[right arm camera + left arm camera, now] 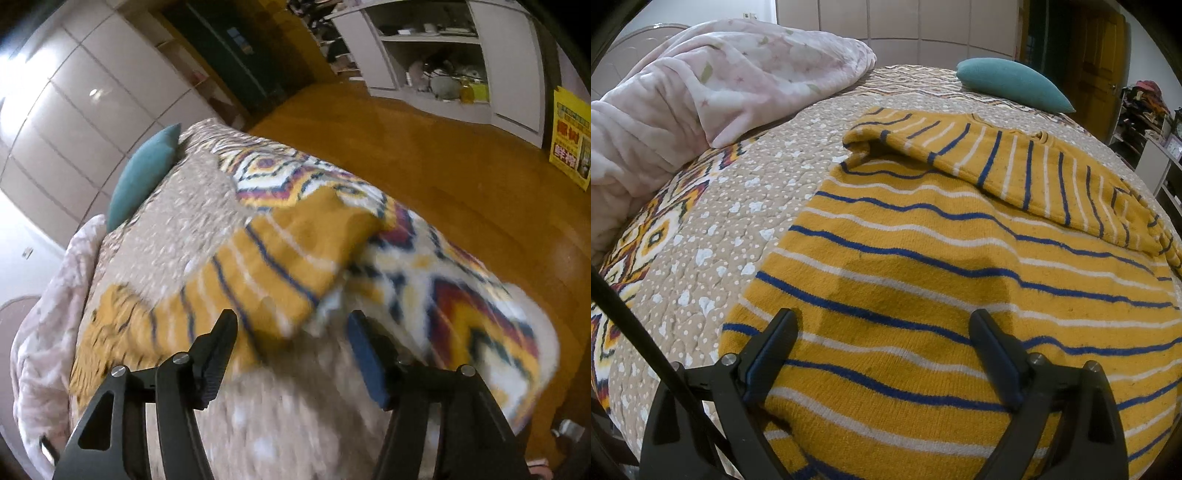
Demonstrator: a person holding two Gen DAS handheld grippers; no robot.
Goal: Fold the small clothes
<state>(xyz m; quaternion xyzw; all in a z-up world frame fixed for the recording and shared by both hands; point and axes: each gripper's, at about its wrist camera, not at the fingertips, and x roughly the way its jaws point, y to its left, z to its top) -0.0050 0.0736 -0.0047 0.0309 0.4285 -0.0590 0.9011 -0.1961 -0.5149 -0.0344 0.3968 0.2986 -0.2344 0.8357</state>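
A small mustard-yellow sweater (942, 258) with blue and white stripes lies flat on the bed, one sleeve (1027, 166) folded across its upper part. My left gripper (886, 321) is open, its jaws spread over the sweater's lower body, holding nothing. In the blurred right wrist view the sweater (266, 266) lies across the bed just ahead. My right gripper (291, 325) is open and empty above the quilt, close to the sweater's near edge.
The bed has a patterned beige quilt (738, 206). A pink blanket (701, 92) is heaped at the far left. A teal cushion (1015, 83) lies at the far end. Wooden floor (443, 166) and white shelves (436, 55) lie beyond the bed's edge.
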